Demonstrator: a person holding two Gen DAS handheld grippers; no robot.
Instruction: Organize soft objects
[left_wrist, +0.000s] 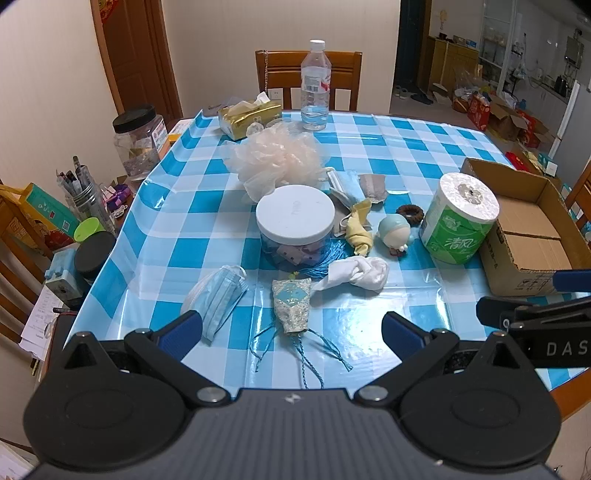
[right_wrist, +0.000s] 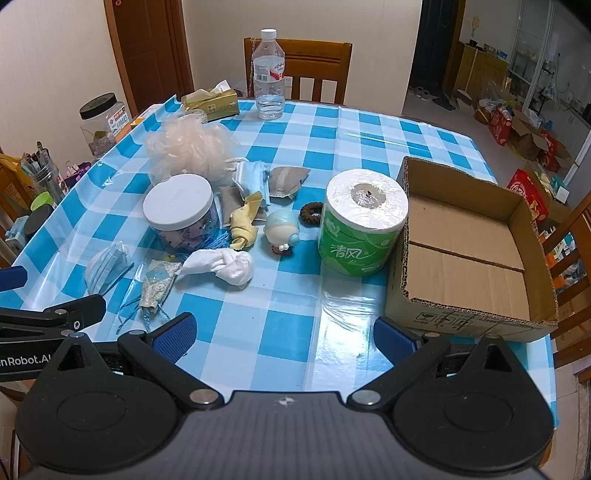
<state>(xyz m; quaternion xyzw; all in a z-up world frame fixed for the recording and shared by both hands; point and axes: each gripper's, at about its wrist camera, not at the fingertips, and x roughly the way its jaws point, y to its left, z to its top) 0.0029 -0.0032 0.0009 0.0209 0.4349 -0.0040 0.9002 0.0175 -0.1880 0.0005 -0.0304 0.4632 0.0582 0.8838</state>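
Soft things lie on the blue checked table: a peach bath pouf (left_wrist: 275, 157) (right_wrist: 190, 146), a blue face mask (left_wrist: 218, 295) (right_wrist: 107, 266), a patterned sachet with blue tassels (left_wrist: 291, 304) (right_wrist: 159, 282), a knotted white cloth (left_wrist: 360, 275) (right_wrist: 225, 267), a yellow cloth (left_wrist: 360, 230) (right_wrist: 243, 225), a brown hair tie (left_wrist: 410, 213) (right_wrist: 312, 213) and a toilet roll (left_wrist: 458, 218) (right_wrist: 360, 225). An empty cardboard box (left_wrist: 532, 236) (right_wrist: 469, 243) stands at the right. My left gripper (left_wrist: 291, 330) is open just before the sachet. My right gripper (right_wrist: 284, 334) is open, empty, near the box's front corner.
A clear jar with a white lid (left_wrist: 295, 225) (right_wrist: 181, 214), a small doll figure (left_wrist: 395, 232) (right_wrist: 282, 230), a water bottle (left_wrist: 315, 86) (right_wrist: 269, 75) and a gold tissue pack (left_wrist: 249, 114) (right_wrist: 212, 101) stand on the table. More masks and grey pouches (right_wrist: 258, 181) lie behind. Chairs surround the table.
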